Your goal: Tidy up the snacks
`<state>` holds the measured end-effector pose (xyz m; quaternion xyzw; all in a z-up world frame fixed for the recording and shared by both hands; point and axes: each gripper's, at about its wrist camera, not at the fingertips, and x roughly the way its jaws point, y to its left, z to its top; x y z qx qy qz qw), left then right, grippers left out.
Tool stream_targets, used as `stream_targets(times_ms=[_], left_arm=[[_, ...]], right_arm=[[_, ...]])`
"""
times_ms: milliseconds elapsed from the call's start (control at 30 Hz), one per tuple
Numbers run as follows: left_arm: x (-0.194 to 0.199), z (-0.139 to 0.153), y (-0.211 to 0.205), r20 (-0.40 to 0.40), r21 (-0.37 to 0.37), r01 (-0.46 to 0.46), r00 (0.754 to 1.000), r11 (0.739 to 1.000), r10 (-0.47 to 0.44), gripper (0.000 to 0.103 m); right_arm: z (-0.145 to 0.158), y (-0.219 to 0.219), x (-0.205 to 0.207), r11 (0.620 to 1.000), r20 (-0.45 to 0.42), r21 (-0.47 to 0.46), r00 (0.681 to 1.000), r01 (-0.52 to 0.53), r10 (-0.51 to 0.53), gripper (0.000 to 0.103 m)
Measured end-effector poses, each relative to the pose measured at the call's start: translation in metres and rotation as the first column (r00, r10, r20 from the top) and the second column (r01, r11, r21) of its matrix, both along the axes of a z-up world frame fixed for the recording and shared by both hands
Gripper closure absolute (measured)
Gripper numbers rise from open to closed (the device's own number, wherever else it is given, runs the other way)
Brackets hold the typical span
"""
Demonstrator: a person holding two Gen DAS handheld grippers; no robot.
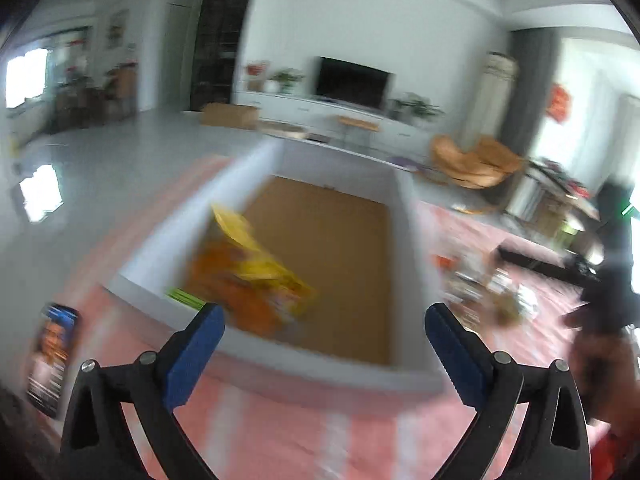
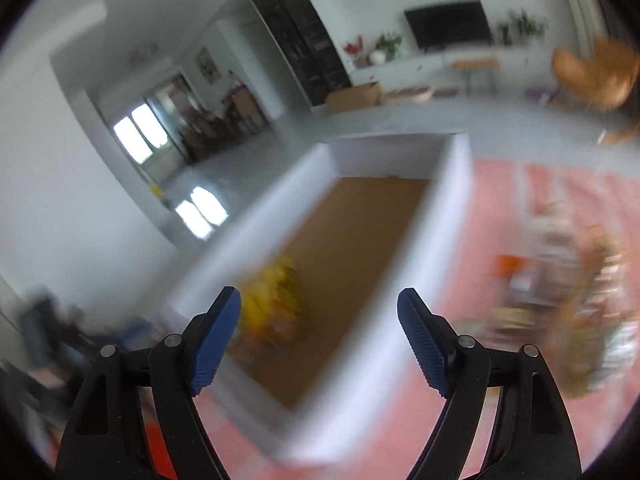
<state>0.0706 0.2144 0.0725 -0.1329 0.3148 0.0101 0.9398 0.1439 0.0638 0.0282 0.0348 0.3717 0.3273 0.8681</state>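
A white open box [image 1: 408,236] with a brown floor stands on a pink striped cloth [image 1: 280,432]. Yellow and orange snack bags [image 1: 256,276] lie in its near left corner; they also show in the right wrist view [image 2: 276,304]. My left gripper [image 1: 324,324] is open and empty, just in front of the box's near wall. My right gripper [image 2: 320,312] is open and empty over the box's [image 2: 452,208] near end. A blurred heap of loose snacks [image 1: 488,284] lies on the cloth right of the box, also in the right wrist view [image 2: 568,300].
A dark phone [image 1: 52,360] lies on the cloth at the far left. The other gripper and the hand holding it [image 1: 608,300] show at the right edge. Beyond the table are a grey floor, a TV unit [image 1: 352,84] and an orange chair [image 1: 472,160].
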Motion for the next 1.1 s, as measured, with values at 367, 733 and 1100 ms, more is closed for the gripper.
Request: stream_targets(times_ms=[367,733,1100], left_arm=[[0.0,-0.078,-0.219,-0.168,-0.02,0.475,0.866,0.88,-0.471,0.003],[0.045,-0.123,-0.226,-0.247,0.133,0.365,0.912,0.921,-0.326,0.003],[0.047,-0.139,-0.224,-0.272,0.139,0.33,0.92,0.934,-0.284,0.003]], right_arm=[[-0.122,-0.244,-0.084,0.839,0.094,-0.44,0.946,0.32,-0.312,0.02],[-0.127,-0.277,-0.079,0.806,0.016,-0.383,0.876,0.451,-0.482,0.011],[-0.125,-0.278,-0.094,0.804,0.015,-0.39,0.876,0.449,-0.482,0.008]])
